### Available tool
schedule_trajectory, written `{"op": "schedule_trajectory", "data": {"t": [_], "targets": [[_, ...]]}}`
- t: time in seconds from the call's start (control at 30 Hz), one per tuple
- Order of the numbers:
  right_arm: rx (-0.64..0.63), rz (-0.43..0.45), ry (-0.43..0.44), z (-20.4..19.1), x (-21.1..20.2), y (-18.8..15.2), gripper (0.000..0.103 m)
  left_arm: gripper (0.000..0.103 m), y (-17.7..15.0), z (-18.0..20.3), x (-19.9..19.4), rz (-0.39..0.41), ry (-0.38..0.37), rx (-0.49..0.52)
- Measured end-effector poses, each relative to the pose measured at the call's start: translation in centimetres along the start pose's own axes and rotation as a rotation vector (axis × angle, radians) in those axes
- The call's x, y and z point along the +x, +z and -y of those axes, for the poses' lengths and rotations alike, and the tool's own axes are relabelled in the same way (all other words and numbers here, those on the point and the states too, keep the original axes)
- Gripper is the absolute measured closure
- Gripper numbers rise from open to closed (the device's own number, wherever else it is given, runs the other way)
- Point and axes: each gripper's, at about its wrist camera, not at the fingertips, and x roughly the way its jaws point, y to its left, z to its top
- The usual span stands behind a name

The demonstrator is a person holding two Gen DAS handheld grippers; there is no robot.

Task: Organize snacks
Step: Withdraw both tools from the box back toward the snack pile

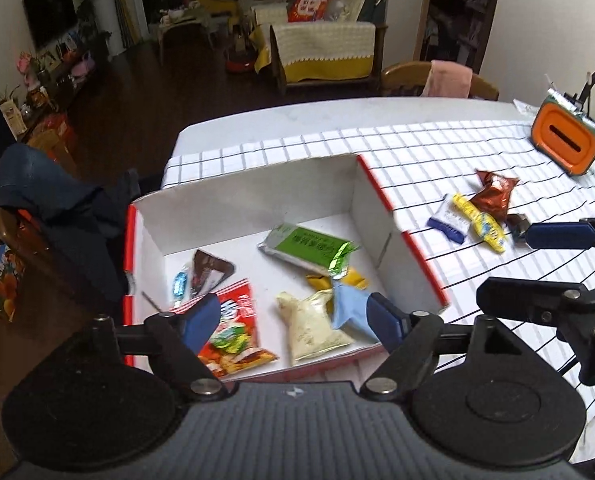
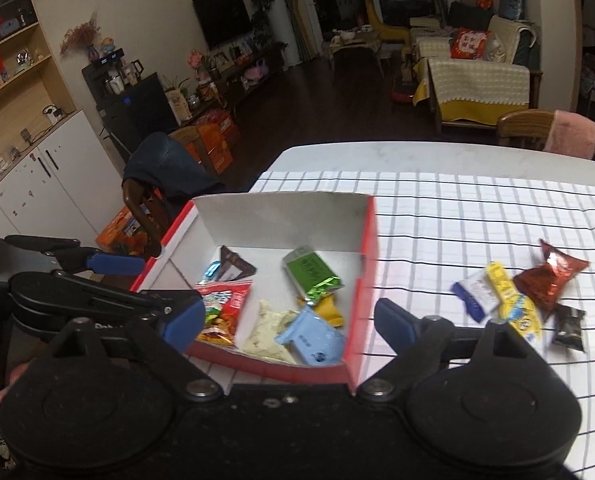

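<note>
A red-and-white cardboard box (image 1: 253,184) (image 2: 281,208) lies open on the checked tablecloth. Inside are a green packet (image 1: 305,248) (image 2: 311,274), a red chip bag (image 1: 233,332) (image 2: 221,308), a cream pouch (image 1: 313,328) (image 2: 269,332), a light blue packet (image 1: 347,308) (image 2: 313,338), a yellow packet (image 1: 355,278), a dark triangular packet (image 1: 209,270) (image 2: 235,266) and a small blue candy (image 1: 180,283). My left gripper (image 1: 293,316) is open and empty above the box's near side. My right gripper (image 2: 285,320) is open and empty over the box. Right of the box lie a white-blue packet (image 1: 449,220) (image 2: 475,294), a yellow packet (image 1: 481,220) (image 2: 515,304), a brown-red pouch (image 1: 495,194) (image 2: 549,280) and a small black packet (image 2: 569,326).
An orange tissue holder (image 1: 565,140) stands at the table's far right. A chair with dark clothing (image 1: 53,216) (image 2: 165,172) is left of the table; another chair with a pink cloth (image 1: 445,78) (image 2: 569,138) is at the far edge.
</note>
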Motion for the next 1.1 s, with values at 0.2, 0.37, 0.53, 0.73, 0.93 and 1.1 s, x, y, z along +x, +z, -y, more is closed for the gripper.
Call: {"op": "schedule_trajectory", "data": {"t": [0.2,0.37,0.53,0.73,0.93,1.1], "targets": [[0.017,0.023,-0.033,3.5,-2.3,-0.9,0.003,0.019,0.3,3.6,-0.1,0.050,-0.003,0.027],[0.018,0.020,-0.081,7.4,-3.5,-1.4,0.002,0.018,1.2,7.4,1.0,0.050,-0.024,0.058],[0.031,0.004,-0.132,11.9,-4.3,-2.0,0.002,0.018,2.5,11.4,2.7,0.019,-0.061,0.072],[-0.008,-0.004,-0.158,16.8,-4.9,-2.7,0.002,0.018,3.6,16.5,5.3,-0.026,-0.096,0.139],[0.003,-0.041,-0.207,22.0,-3.3,-3.3,0.005,0.018,4.4,19.8,8.4,-0.085,-0.080,0.110],[0.075,-0.074,-0.209,26.1,-1.2,-3.6,0.011,0.018,4.9,21.2,10.4,-0.114,-0.056,0.080]]}}
